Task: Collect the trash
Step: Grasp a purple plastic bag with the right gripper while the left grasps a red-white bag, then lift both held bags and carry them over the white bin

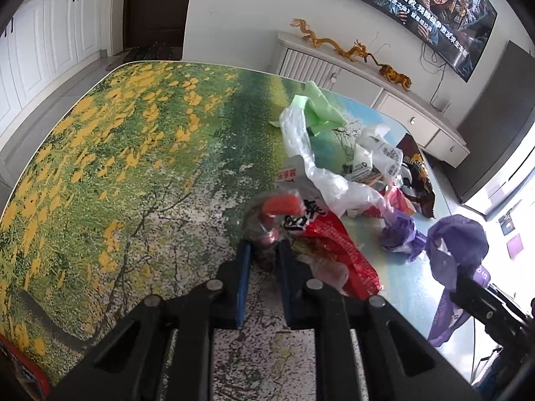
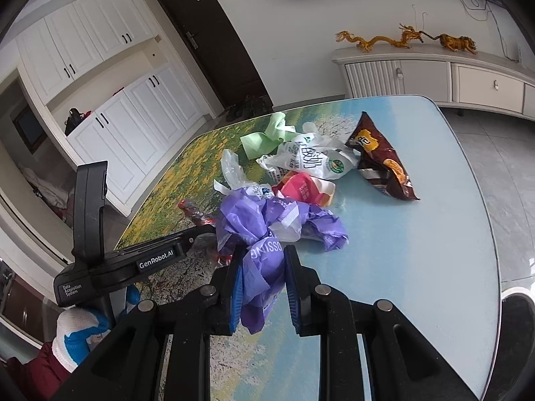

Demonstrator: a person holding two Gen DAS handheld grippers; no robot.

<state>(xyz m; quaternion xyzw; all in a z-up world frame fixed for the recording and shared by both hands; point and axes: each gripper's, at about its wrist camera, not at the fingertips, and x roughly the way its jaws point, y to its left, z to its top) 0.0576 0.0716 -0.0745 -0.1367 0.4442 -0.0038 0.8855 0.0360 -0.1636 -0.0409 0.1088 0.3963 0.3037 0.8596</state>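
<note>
Wrappers litter floral-print table before white sideboard, dark door

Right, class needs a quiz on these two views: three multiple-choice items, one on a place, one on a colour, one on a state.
1. Where does the dark brown snack bag lie?
A. on the floor
B. on the printed table
C. on the white sideboard

2. What colour is the crumpled plastic bag in the right tongs?
A. purple
B. yellow
C. black

3. How do the left tongs stand?
A. wide open, empty
B. out of view
C. shut on a clear wrapper with red ends

Answers: B, it rests on the tabletop's blue part; A, purple plastic fills the jaws; C, both pads pinch the wrapper.
</note>
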